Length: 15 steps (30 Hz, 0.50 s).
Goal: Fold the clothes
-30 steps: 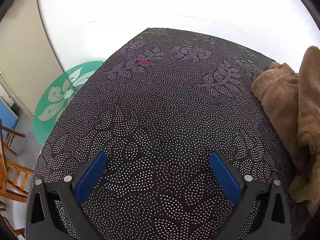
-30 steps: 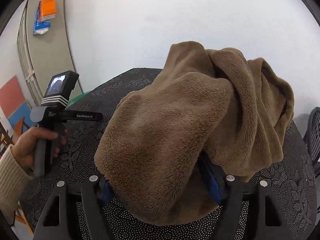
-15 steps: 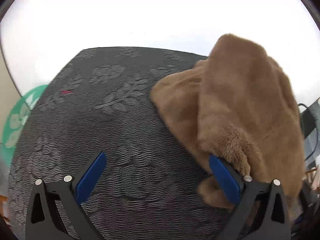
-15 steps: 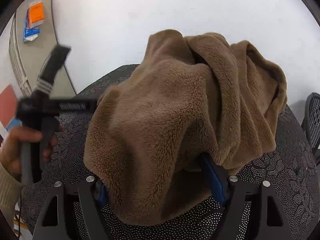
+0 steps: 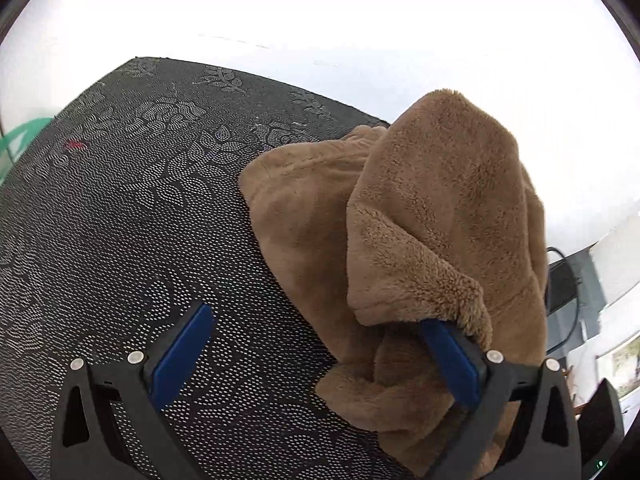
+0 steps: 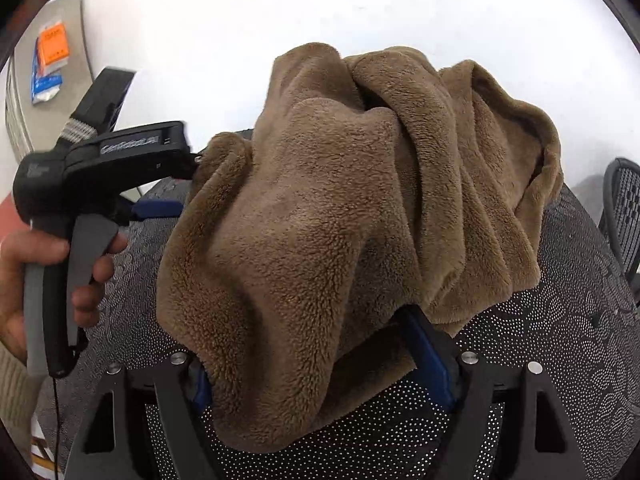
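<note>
A brown fleece garment (image 5: 432, 208) lies bunched in a tall heap on the black dotted tablecloth (image 5: 120, 240). My left gripper (image 5: 314, 316) stands open at the heap's near left edge. A fleece fold drapes over the tip of its right finger (image 5: 452, 360), and its left finger is over bare cloth. In the right wrist view the fleece (image 6: 340, 200) hangs over my right gripper (image 6: 304, 340), whose jaws stand wide; the right pad's inner face shows bare and the left pad is hidden. A hand holds the left gripper (image 6: 184, 184) against the heap's left side.
The table's far edge meets a white wall. A green round board (image 5: 20, 136) sits beyond the left edge. A mesh chair (image 6: 624, 208) stands at the right, and dark equipment with cables (image 5: 568, 276) lies past the table's right side. A small red mark (image 5: 74, 145) is on the cloth.
My left gripper swung right from bare cloth to the fleece, whose fold now lies over its right finger. In the right wrist view the fleece heap sits a little lower and the jaws slightly wider.
</note>
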Motion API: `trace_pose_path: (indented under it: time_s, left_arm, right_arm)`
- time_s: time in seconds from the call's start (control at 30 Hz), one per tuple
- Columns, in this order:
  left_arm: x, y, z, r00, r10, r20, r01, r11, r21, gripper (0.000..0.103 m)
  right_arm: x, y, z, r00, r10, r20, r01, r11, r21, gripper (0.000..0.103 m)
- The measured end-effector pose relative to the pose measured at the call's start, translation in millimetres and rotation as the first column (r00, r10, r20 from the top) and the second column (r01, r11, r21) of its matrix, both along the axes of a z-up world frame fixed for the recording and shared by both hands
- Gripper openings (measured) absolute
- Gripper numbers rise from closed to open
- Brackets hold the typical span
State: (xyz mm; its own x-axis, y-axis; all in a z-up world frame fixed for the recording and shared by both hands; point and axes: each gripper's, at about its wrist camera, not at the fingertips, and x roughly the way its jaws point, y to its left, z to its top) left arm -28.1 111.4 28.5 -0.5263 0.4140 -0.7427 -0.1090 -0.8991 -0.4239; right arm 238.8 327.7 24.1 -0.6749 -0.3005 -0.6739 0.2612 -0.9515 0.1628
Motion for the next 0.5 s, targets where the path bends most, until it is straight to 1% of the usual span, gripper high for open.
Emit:
trace_pose_path:
  time_s: [0.07, 0.1, 0.23, 0.37, 0.43, 0.5]
  left_arm:
    - [0.7, 0.7, 0.9, 1.0, -0.007, -0.002, 0.007, 0.999, 0.042, 0.103]
    - [5.8, -0.2, 1.6, 1.0, -0.006, 0.004, 0.005, 0.997, 0.079, 0.103]
    - [15.1, 0.3, 4.6, 1.0, 0.002, 0.013, -0.005, 0.981, 0.194, 0.103]
    - [14.2, 10.6, 9.8, 0.999, -0.034, 0.016, 0.029, 0.969, 0.246, 0.103]
    - [7.5, 18.2, 9.9, 0.998, -0.07, 0.001, 0.068, 0.967, 0.245, 0.103]
    - [9.0, 23.8, 13.7, 0.995, -0.098, -0.024, 0.101, 0.963, 0.248, 0.103]
  right_arm:
    - [-0.9, 5.7, -0.4, 1.0, -0.012, 0.013, 0.012, 1.0, -0.022, 0.081]
    - [-2.1, 8.6, -1.2, 1.0, -0.017, 0.021, 0.017, 0.999, -0.03, 0.082]
    - [-4.6, 17.6, -1.1, 0.999, -0.027, 0.043, 0.029, 0.998, -0.053, 0.084]
    - [-1.7, 23.0, 1.9, 0.999, -0.032, 0.045, 0.034, 0.998, -0.059, 0.084]
    - [0.4, 27.0, 4.1, 0.998, -0.039, 0.041, 0.042, 0.997, -0.065, 0.084]
    - [3.5, 36.2, 6.2, 0.997, -0.065, 0.037, 0.067, 0.994, -0.084, 0.084]
